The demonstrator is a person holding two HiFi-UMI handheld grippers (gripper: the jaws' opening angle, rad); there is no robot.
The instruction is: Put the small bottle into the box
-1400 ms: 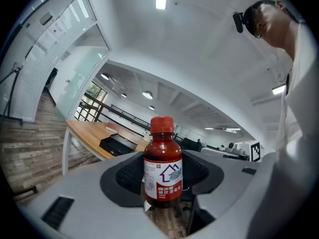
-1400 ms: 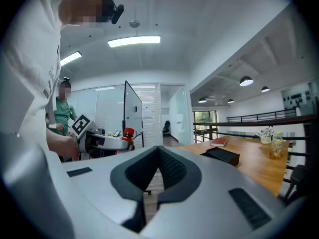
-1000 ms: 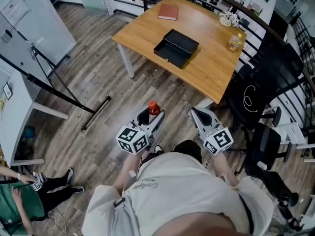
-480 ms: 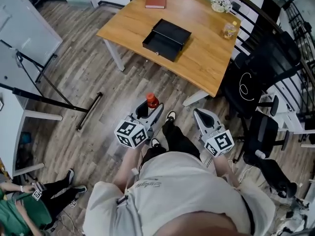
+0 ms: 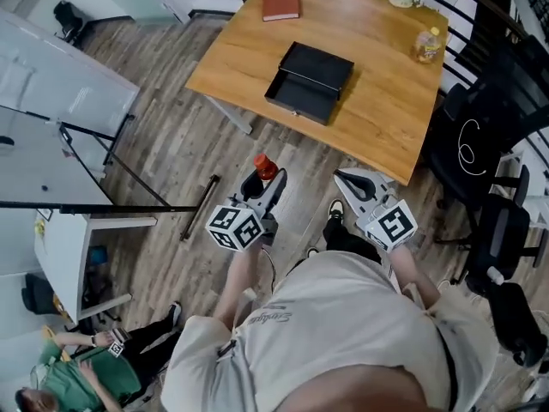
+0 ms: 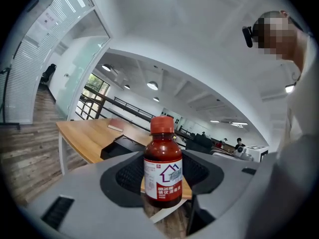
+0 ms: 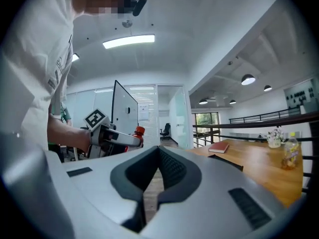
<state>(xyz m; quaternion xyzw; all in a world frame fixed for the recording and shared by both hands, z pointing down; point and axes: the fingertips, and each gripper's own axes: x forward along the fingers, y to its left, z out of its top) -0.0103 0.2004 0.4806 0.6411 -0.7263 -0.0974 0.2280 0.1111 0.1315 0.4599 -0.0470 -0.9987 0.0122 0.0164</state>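
Wooden table (image 5: 377,75) — matt black box (image 5: 310,82)

Findings on the person: an off-white short-sleeved T-shirt (image 5: 343,333) was worn, with a small line of script lettering (image 5: 268,319) across the chest, over dark trousers (image 5: 347,237). A dark camera unit (image 6: 247,34) was mounted at the head. The left gripper (image 5: 264,178) and right gripper (image 5: 341,177) were of one build: light grey moulded shells, black ribbed pads (image 7: 172,168) seated in rounded recesses, and a dark rectangular slot (image 7: 79,172) on the upper face of each jaw. Each gripper carried a white cube (image 5: 234,227) printed with black square markers.
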